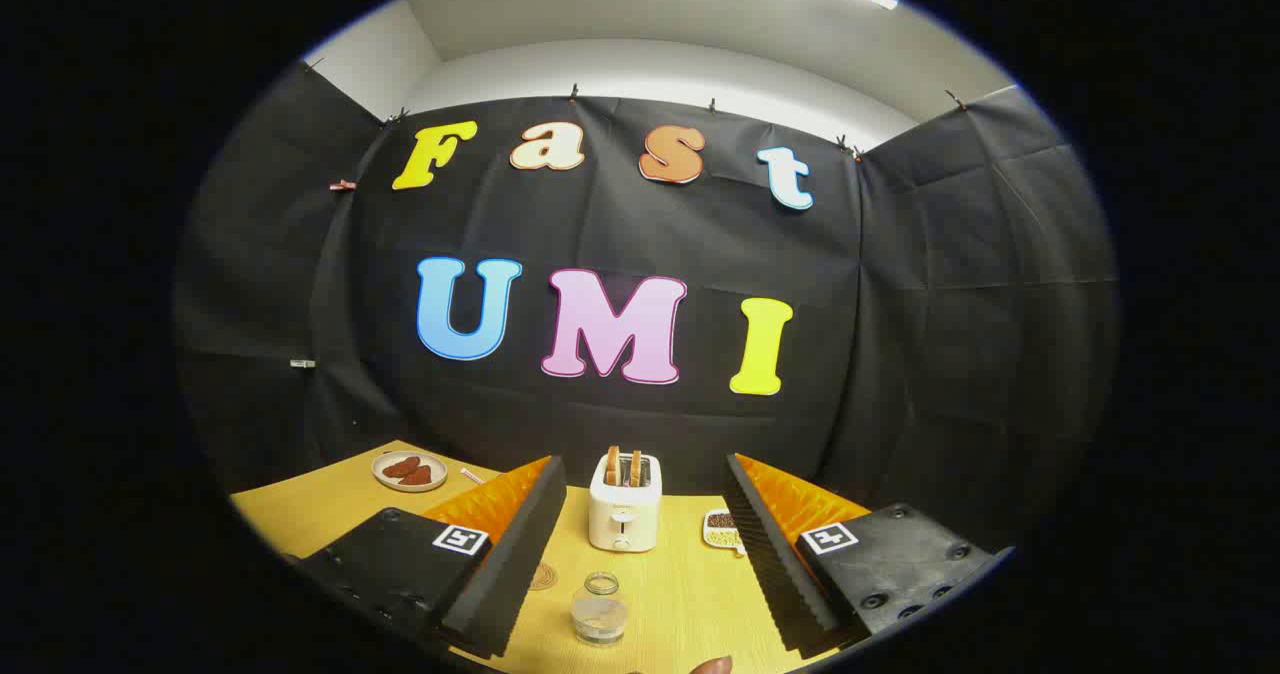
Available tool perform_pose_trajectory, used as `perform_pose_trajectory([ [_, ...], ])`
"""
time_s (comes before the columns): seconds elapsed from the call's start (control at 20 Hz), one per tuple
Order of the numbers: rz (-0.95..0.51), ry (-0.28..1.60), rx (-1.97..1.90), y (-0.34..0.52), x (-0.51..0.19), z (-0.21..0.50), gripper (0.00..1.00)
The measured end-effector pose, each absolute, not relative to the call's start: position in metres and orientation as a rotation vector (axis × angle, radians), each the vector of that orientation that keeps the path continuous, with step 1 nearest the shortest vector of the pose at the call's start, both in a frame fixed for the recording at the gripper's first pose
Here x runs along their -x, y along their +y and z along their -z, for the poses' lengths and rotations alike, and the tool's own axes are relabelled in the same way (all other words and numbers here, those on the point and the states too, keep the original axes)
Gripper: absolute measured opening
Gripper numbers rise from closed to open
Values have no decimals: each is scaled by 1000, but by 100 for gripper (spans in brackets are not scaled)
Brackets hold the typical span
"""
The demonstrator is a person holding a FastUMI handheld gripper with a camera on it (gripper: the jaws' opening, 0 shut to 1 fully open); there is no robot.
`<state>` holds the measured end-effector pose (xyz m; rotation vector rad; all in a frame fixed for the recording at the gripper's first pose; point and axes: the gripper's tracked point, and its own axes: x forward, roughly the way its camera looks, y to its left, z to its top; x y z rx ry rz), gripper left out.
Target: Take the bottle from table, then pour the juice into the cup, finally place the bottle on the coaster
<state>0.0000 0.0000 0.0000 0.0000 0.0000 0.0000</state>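
Hand-held gripper (pixel 640 544) spread wide, empty, above a wooden table (pixel 690 594). Between its fingers stands a small glass jar (pixel 599 609); farther off, a white toaster (pixel 623 514) with toast.

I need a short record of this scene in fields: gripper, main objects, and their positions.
gripper: open, fingers spread, holding nothing
small clear glass jar: upright on the yellow wooden table, between the fingers
white toaster: beyond the jar, two bread slices in its slots
round coaster: left of the jar, partly hidden by a finger
plate of brown food: far left
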Motion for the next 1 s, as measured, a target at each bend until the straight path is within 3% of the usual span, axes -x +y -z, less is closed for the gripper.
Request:
perform_pose_trajectory([
  [0.75,-35,-9,4,10,4,6,97],
  [1.0,-54,32,-19,18,5,40,97],
])
